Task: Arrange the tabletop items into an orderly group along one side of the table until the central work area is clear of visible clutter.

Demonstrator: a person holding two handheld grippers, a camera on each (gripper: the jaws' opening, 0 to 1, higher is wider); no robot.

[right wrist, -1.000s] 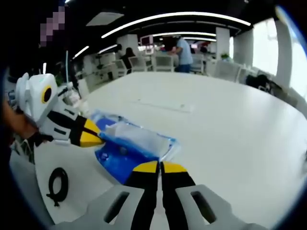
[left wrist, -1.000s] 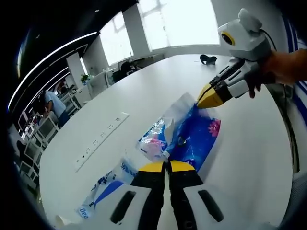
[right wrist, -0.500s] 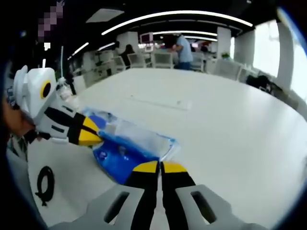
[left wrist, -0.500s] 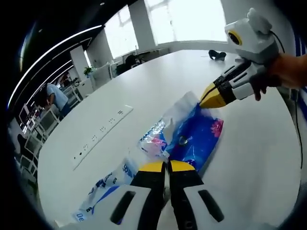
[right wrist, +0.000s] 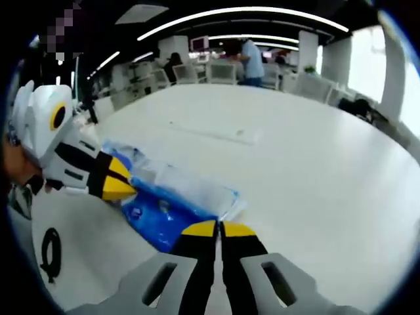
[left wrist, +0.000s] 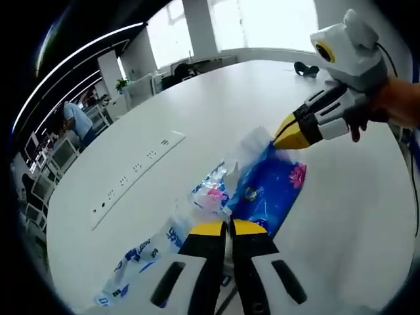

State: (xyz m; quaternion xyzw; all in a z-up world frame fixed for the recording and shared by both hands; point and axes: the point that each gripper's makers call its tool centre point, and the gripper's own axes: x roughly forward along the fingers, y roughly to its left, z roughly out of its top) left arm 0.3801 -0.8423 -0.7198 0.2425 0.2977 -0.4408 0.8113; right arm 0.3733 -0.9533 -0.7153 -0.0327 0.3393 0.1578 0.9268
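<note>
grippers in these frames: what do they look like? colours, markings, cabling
Both match: left gripper and right gripper have black jaws with yellow tips on white bodies with dark slot cutouts. Seen from the left gripper view, the right gripper carries a white housing with a yellow-ringed black circle, and a thin black cable trails behind it.

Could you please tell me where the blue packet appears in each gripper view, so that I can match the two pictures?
Left gripper view: the blue packet lies just right of centre, between the left gripper below and the right gripper above.
Right gripper view: the packet lies left of centre, beside the left gripper's yellow tip.
Shared landmark: the long socket strip set into the table.
</note>
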